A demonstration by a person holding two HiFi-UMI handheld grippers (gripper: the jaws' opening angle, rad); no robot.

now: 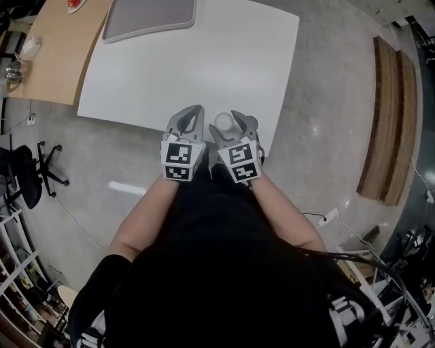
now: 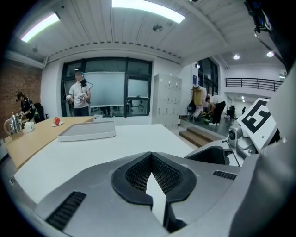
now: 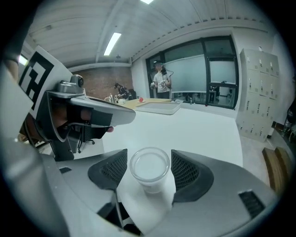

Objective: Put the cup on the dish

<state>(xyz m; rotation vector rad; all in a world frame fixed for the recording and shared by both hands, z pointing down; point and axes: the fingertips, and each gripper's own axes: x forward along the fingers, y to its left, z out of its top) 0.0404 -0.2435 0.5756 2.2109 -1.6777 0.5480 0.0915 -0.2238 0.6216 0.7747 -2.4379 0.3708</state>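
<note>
A clear cup [image 3: 149, 169] is seen upright above the white table [image 1: 224, 61], close to that table's near edge and towards its right corner. It stands between the jaws of the right gripper [image 3: 149, 156]. That gripper is released: its jaws are spread wide, and 1 meshed pad [image 3: 115, 171] is placed just beside each side of the cup's rim, with only a thin gap left. No squeeze on the cup can be made out. Whether the cup's base rests on the table cannot be told.

The left gripper [image 2: 151, 155] is clenched on nothing, its 2 jaw tips brought together. It is held just left of the right gripper, also at the table's near edge. Both grippers are pointed across the table and tilted downward.

At the table's far left corner a grey tray [image 1: 149, 17] is laid flat, well apart from the cup. Beyond the table's left side a wooden table [image 1: 54, 54] is set against it, and on this a red thing [image 2: 56, 121] is seen on a small plate [image 2: 58, 124]. A person [image 2: 79, 95] is seen standing beyond the table's far end.
</note>
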